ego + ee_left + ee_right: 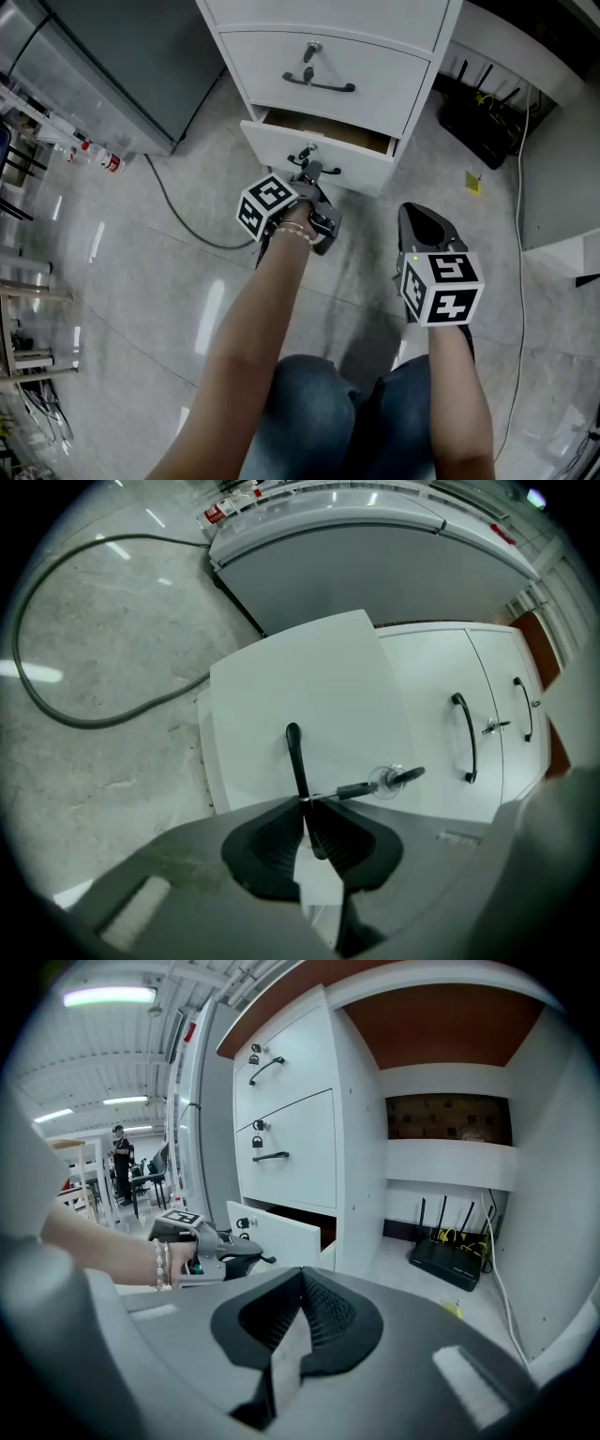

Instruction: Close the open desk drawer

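We count three drawers (300, 1129), one open, a handle (270, 1156) on each, two grippers, the left gripper (309, 178) and the right gripper (413, 214), one router (448, 1262), one floor cable (94, 725), one bystander (120, 1162).

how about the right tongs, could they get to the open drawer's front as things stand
Probably yes: the right tongs hang shut and empty right of the drawer front, bare floor between. The left tongs clamp its handle, leaving its right side free.

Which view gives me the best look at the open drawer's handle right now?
The left gripper view: the drawer handle runs up from between the left gripper's jaws, clear against the white drawer front. In the head view and the right gripper view that gripper covers it.
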Motion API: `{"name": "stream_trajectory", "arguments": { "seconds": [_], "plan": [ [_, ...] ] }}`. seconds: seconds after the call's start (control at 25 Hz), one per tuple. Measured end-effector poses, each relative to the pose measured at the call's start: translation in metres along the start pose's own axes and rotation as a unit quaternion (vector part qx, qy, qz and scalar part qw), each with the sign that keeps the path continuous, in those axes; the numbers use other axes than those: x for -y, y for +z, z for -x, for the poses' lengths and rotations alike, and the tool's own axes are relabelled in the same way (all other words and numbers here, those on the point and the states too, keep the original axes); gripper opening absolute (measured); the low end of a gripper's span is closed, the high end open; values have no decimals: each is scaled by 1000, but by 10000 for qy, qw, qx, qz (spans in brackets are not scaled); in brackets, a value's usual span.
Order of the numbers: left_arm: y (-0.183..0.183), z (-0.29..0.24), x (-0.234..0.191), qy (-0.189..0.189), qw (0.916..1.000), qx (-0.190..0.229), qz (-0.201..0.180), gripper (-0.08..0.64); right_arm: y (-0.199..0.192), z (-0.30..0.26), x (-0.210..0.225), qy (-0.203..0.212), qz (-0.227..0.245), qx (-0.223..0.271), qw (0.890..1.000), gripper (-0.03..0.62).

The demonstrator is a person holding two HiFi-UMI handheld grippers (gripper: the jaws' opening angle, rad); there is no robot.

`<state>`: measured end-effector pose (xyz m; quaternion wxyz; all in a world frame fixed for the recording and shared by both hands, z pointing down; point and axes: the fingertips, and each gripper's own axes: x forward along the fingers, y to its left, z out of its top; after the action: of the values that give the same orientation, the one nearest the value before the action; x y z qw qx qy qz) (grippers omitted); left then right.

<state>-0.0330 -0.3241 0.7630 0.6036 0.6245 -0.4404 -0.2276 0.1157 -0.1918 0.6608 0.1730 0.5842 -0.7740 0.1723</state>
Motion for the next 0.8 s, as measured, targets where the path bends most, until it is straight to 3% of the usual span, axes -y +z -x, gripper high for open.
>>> {"name": "stream_trajectory", "arguments": {
  "seconds": [0.32, 0.8],
  "plan": [
    [2, -18, 3, 167, 9998, -61, 33, 37, 1, 5, 7, -107, -75, -3, 9999, -2],
    [5, -40, 10, 111, 9999, 12, 90, 37, 6, 13, 12, -127, -103, 111, 9998, -2]
  ]
}}
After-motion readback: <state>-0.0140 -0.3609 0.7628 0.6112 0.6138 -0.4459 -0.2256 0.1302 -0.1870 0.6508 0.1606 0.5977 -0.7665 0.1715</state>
